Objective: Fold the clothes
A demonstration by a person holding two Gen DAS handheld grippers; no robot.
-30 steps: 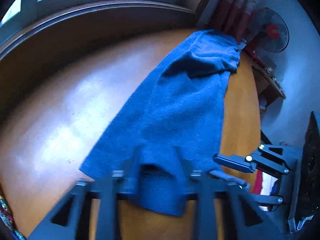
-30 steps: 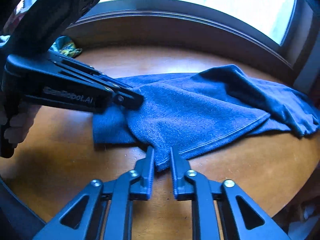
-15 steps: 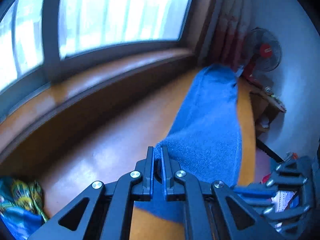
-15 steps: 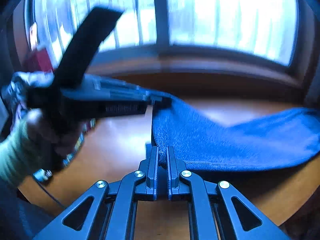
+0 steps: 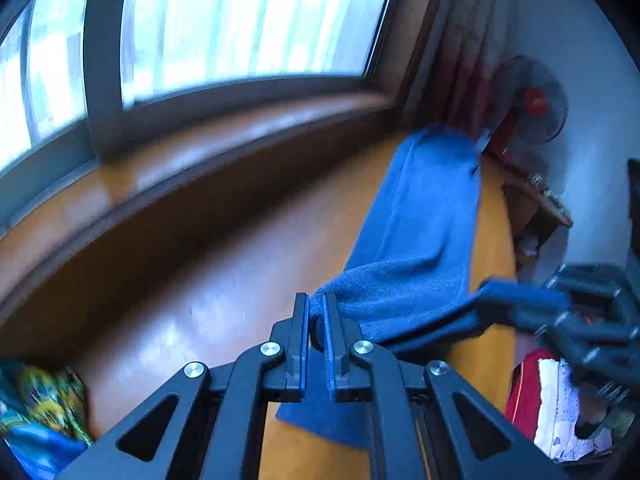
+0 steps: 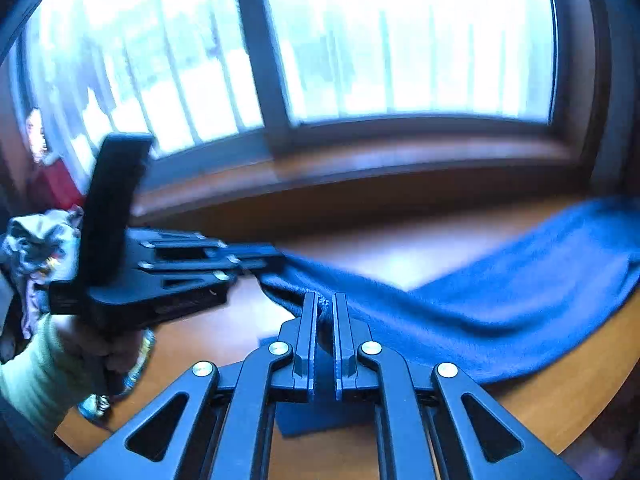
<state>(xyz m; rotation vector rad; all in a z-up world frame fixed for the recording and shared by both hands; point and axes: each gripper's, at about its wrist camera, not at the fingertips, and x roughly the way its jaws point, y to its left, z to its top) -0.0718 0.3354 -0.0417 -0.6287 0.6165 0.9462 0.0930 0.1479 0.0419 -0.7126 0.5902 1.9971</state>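
One blue cloth [image 5: 424,240], two tongs, left [image 5: 316,312] and right [image 6: 325,312], one surface [image 5: 224,280], one fan [image 5: 536,100], one window [image 6: 400,40], one hand [image 6: 100,344].

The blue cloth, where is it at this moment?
The blue cloth has its near edge lifted off the wooden table, clamped by the left gripper and right gripper; its far end trails toward the fan.
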